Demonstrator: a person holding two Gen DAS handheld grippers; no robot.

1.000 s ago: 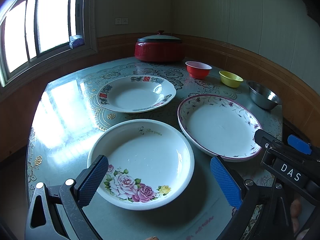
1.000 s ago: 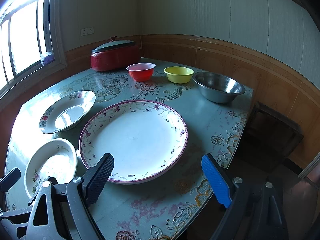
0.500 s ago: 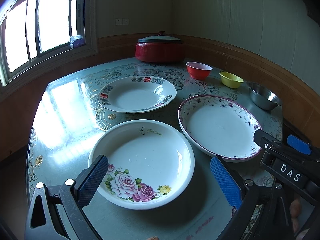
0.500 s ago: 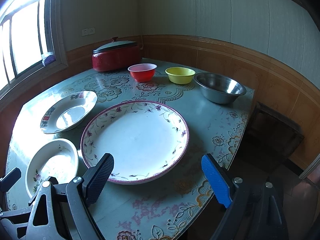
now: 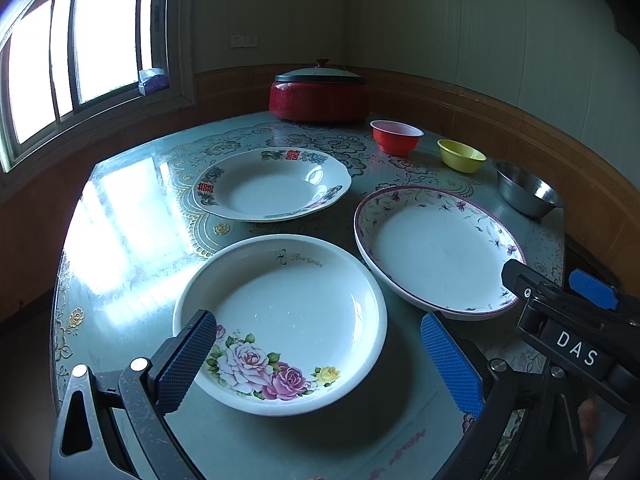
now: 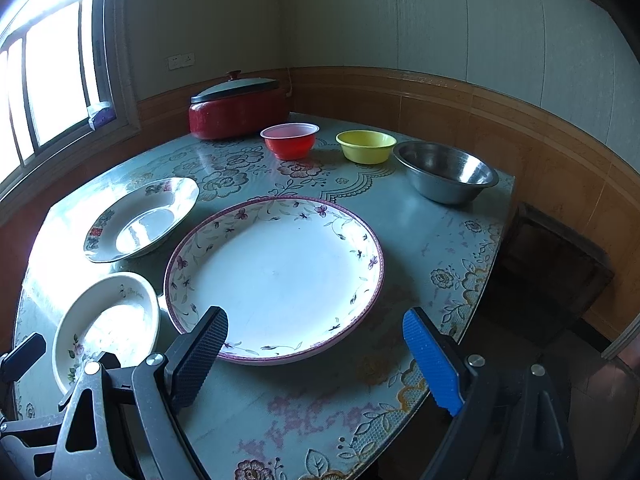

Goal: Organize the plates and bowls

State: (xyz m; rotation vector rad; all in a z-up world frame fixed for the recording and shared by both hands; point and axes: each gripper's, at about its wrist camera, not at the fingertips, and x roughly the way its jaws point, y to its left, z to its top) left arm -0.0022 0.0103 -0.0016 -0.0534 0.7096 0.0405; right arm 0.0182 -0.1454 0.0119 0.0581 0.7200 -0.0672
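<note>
Left hand-held gripper point(image 5: 316, 356) released, jaws wide, hovering over the near rim of the white deep plate with pink roses point(image 5: 280, 320); not touching it. Right hand-held gripper point(image 6: 316, 356) also released, jaws spread at the near edge of the large white plate with purple floral rim point(image 6: 276, 276), holding nothing. All dishes sit on the glossy floral-patterned counter point(image 6: 420, 240). White scalloped plate with red characters point(image 5: 272, 184) lies behind the rose plate, apart from it. Far side, in a row: red plastic bowl point(image 6: 290, 140), yellow plastic bowl point(image 6: 366, 146), stainless steel bowl point(image 6: 446, 176). Red lidded pot point(image 6: 236, 110) behind them near the wall.
</note>
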